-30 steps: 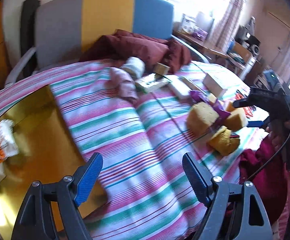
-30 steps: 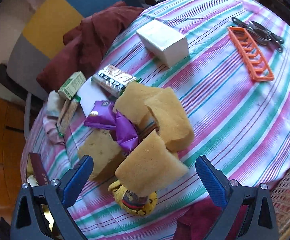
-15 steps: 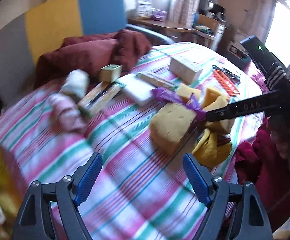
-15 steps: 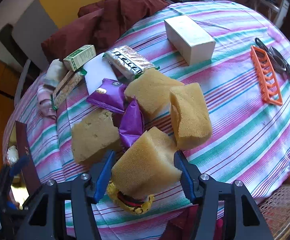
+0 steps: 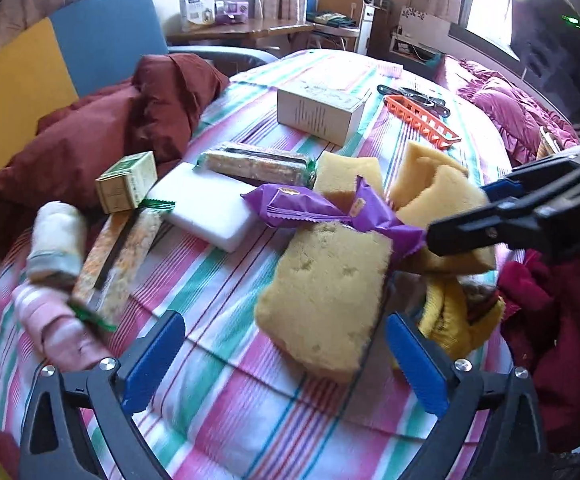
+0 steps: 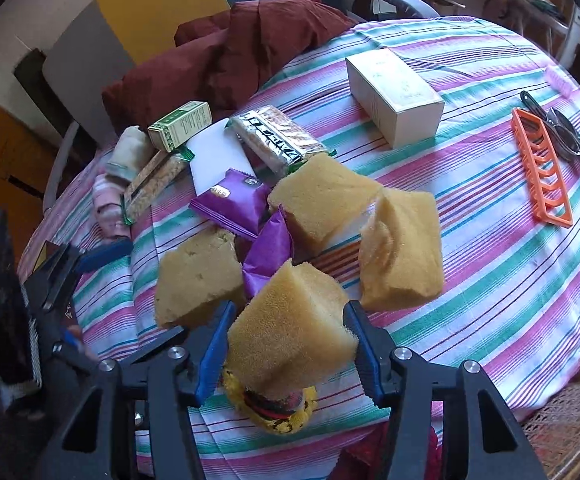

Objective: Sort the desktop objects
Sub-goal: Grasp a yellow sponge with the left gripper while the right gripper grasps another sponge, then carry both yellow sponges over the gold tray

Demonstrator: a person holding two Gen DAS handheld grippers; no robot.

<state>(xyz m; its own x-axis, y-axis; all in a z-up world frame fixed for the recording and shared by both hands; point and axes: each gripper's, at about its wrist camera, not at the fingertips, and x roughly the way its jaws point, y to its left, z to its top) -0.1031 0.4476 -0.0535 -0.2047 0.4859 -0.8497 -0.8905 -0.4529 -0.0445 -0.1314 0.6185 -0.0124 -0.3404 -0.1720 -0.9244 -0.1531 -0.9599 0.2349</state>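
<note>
Sponge blocks (image 6: 321, 204), porous yellow foam, cluster near the striped table's (image 6: 489, 280) near edge. Right gripper (image 6: 290, 340) has just closed onto one wedge-shaped sponge (image 6: 290, 332). Left gripper (image 5: 286, 358) has just spread wide, empty, before another slab (image 5: 325, 284).

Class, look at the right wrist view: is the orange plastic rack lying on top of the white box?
No. The orange plastic rack lies flat on the striped tablecloth, well apart from the white box.

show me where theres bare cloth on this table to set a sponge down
Bare striped cloth lies between the white box, the orange rack and the rightmost sponge, and along the near right edge. Around the purple packets and snack bars it is crowded.
</note>
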